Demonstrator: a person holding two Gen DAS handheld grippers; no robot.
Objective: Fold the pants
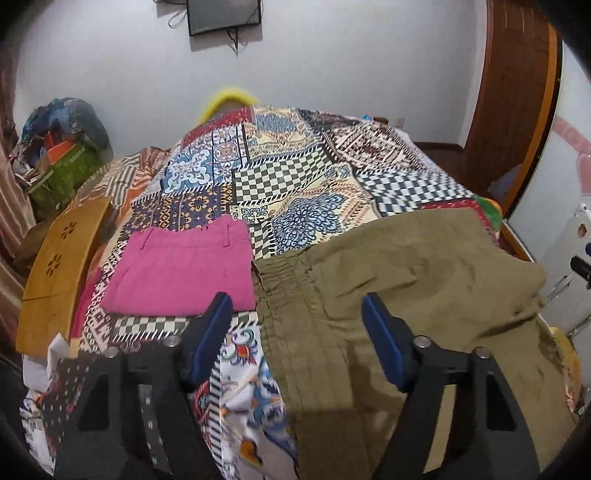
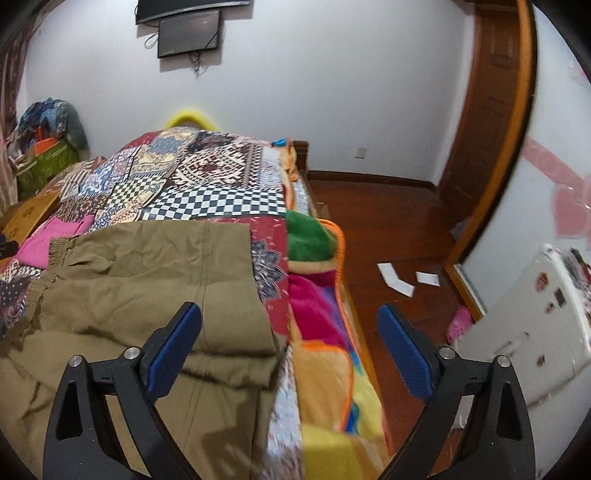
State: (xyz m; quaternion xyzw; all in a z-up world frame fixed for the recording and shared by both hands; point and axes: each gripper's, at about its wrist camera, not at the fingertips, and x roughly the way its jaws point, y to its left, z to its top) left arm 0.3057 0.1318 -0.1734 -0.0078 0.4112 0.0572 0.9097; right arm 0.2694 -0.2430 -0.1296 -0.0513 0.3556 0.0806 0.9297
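Olive pants (image 1: 406, 280) lie rumpled on the patchwork bedspread (image 1: 288, 177), elastic waistband just beside folded pink pants (image 1: 184, 273). Left gripper (image 1: 297, 332) and right gripper (image 2: 290, 343) hover over them, jaws wide apart, empty. Wooden board (image 1: 62, 266) at bed's left edge; paper scraps (image 2: 397, 278) on the floor. No readable writing.

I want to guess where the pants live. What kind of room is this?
Most likely a bedroom in a home. There is a bed with a patchwork bedspread, olive pants and folded pink pants lying on it, and a dark screen on the wall.
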